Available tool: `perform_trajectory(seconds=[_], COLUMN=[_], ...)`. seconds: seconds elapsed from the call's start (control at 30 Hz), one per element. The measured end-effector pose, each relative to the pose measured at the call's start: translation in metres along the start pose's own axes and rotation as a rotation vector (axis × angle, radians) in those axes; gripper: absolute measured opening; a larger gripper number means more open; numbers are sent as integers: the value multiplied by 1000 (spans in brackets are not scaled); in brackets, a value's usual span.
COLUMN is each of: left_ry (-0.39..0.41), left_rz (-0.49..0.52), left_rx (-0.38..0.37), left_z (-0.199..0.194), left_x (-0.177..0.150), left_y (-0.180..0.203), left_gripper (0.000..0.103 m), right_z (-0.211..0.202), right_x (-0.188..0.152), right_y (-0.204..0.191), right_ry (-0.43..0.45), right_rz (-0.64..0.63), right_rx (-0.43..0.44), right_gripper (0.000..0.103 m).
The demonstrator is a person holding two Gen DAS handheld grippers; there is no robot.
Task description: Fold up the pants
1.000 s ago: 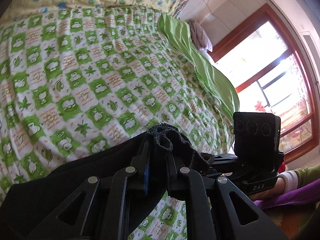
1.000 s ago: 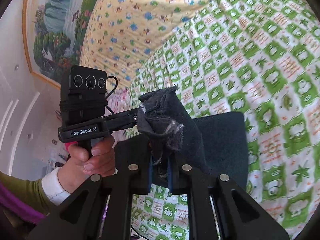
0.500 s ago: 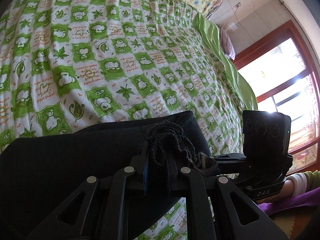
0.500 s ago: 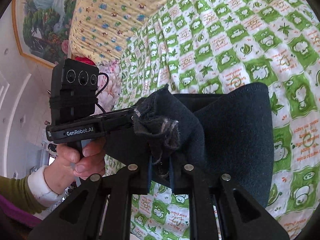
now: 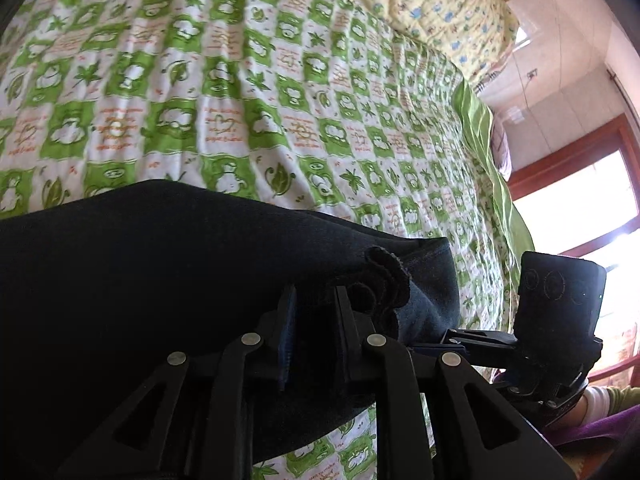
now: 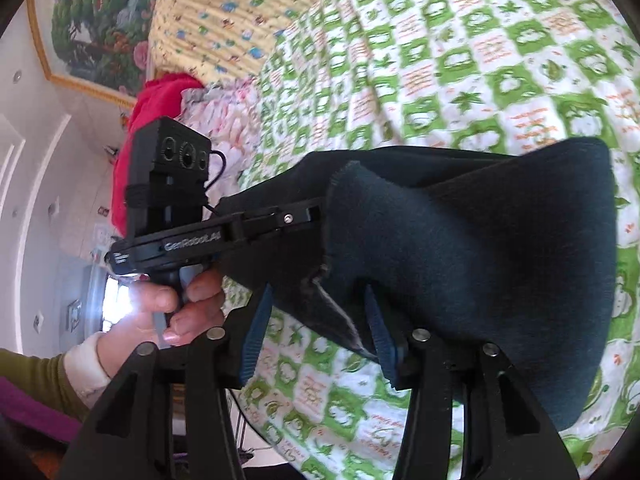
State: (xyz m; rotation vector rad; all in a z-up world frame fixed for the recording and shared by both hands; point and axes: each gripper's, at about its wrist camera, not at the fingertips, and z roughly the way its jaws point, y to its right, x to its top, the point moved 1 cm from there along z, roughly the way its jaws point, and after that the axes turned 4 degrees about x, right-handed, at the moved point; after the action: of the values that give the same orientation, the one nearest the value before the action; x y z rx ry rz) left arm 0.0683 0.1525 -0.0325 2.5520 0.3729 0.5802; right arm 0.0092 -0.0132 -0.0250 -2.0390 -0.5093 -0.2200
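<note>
Dark navy fabric, the pants (image 5: 168, 280), now lies folded over on the green-and-white checked bedspread (image 5: 240, 100), filling the lower left of the left wrist view and the centre-right of the right wrist view. A second ago both corners were held up off the bed; now the cloth is down on it.

Right gripper (image 6: 316, 320): jaws have just been opening and stand well apart, the blue pads clear of the hem, though the cloth edge hangs between them. So released on that side.

Left gripper (image 5: 314, 316): jaws have just been opening a little, a narrow gap shows, dark cloth sits in it; pads look to have just let go, hard to be sure against the black. The bunched hem (image 5: 384, 276) sits just right of its fingertips.

The left hand (image 6: 168, 312) on the grip shows in the lower left of the right wrist view.

Judgement: this fold is laid; letting go means the next move is withdrawing and regrasping for another fold or smoothing.
</note>
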Motion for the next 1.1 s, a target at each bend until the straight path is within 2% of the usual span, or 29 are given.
perform_trajectory(seconds=[0.2,0.43,0.53,0.63,0.83,0.97,1.0,1.07,1.1], left_ry=[79,155,196,242,341,395,400,414,422], left_rz=[-103,-221,-284,-360,-519,-586,-590,-601,-610], left_rx=[35,37,42,49,68,118,130,167,175], left_z=[-27,-56,-69,-83,-110,-131,-134,-144,-148], left_x=[-18,-43,-53,-63,-88,-106,-106,-113,-117], left_y=[-22,-39,-49,-60,-88,-102,-103,-106,-109], left_gripper=[23,29,38,43,48,50,52,63,63], right_z=[-4,-1,4,12,32,48,52,64,69], right_x=[9,18,22,26,37,45,46,50,51], right_y=[-12,-18,-22,-28,-47,-60,-63,-69,-72], right_ry=[9,5,-5,-21,-61,-88,-96,-118,-130], right_rz=[-28,-35,-50,-79,-154,-212,-225,-252,-260], right_rx=[3,-4,-14,-47,-73,-92,-94,-105,-106], right_gripper=[50,51,51,57,63,65,65,65,65])
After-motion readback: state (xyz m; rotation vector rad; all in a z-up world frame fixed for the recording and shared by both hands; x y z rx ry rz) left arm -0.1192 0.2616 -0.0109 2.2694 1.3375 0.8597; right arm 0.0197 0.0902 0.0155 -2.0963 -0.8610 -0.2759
